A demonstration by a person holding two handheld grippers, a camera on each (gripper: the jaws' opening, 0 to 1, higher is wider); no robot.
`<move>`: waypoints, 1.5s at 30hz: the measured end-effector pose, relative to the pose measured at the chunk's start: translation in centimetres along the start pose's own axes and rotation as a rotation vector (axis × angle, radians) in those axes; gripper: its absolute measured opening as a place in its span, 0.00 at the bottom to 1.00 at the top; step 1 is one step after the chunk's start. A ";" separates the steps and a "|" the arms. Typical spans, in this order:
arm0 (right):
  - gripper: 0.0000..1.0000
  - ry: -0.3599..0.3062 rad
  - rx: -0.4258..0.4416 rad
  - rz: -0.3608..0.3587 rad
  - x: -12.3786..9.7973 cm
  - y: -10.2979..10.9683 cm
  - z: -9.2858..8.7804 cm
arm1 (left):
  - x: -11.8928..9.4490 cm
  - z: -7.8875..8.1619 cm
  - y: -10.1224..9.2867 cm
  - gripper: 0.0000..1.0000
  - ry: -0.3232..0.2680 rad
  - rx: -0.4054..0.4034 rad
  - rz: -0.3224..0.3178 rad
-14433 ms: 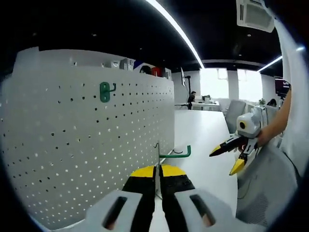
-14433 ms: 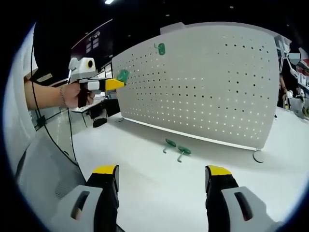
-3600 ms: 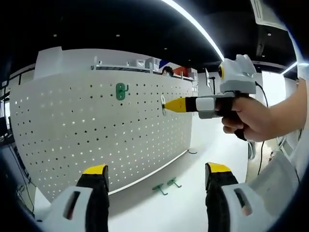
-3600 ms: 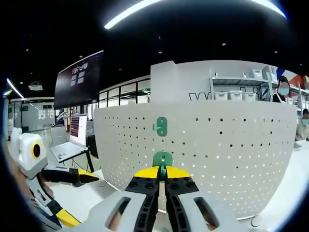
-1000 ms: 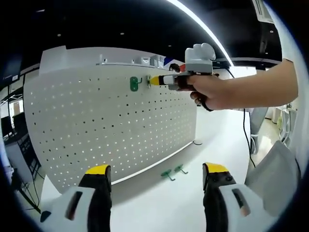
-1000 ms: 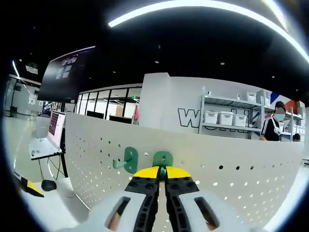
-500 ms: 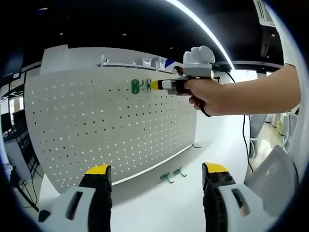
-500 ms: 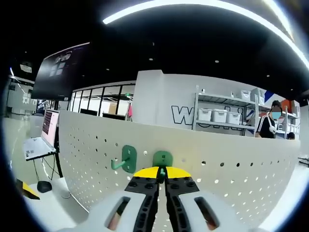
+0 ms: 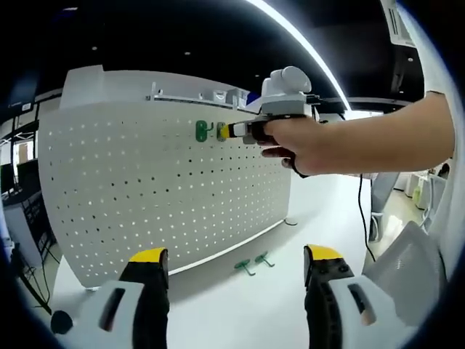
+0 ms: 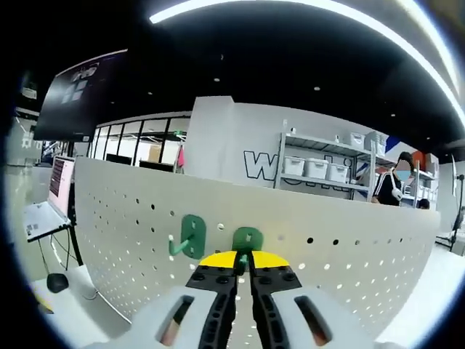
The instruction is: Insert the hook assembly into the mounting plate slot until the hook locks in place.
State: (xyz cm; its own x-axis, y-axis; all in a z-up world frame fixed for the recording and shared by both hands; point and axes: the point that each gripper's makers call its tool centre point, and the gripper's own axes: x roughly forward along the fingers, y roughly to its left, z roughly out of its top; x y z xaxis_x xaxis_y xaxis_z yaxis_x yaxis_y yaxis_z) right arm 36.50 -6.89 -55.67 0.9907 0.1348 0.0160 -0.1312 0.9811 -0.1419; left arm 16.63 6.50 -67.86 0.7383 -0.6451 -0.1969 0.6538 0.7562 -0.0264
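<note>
The white pegboard (image 9: 167, 189) stands upright across the worktop (image 9: 240, 305) and bars any way straight ahead. High on it, a mounted green hook (image 10: 190, 236) juts out just left of the hook (image 10: 247, 240) that the right tongs (image 10: 243, 270) press against the panel, so room to the left there is tight. To the right, the panel face is bare holes. Below, the left tongs (image 9: 232, 258) hang spread over open worktop; two loose green hooks (image 9: 253, 263) lie near the pegboard's foot. A person's arm (image 9: 378, 142) crosses the upper right.
</note>
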 end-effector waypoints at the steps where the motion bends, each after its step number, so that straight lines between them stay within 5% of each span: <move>1: 0.03 0.001 -0.010 -0.002 0.0 0.0 0.0 | 0.0 -0.1 -0.1 0.78 0.000 -0.001 -0.002; 30: 0.05 -0.001 -0.002 0.054 -0.2 0.0 0.0 | -0.1 -0.2 -0.5 0.78 -0.012 -0.014 0.002; 45: 0.19 -0.037 0.004 0.230 -0.7 1.1 -0.2 | 0.1 0.3 -1.1 0.79 0.010 0.037 -0.003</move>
State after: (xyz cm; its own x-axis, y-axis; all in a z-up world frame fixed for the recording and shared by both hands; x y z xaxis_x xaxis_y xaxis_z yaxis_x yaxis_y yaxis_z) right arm 35.67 -5.91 -55.99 0.9326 0.3603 0.0200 -0.3541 0.9243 -0.1422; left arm 16.06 5.59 -67.55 0.7349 -0.6460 -0.2063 0.6616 0.7498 0.0092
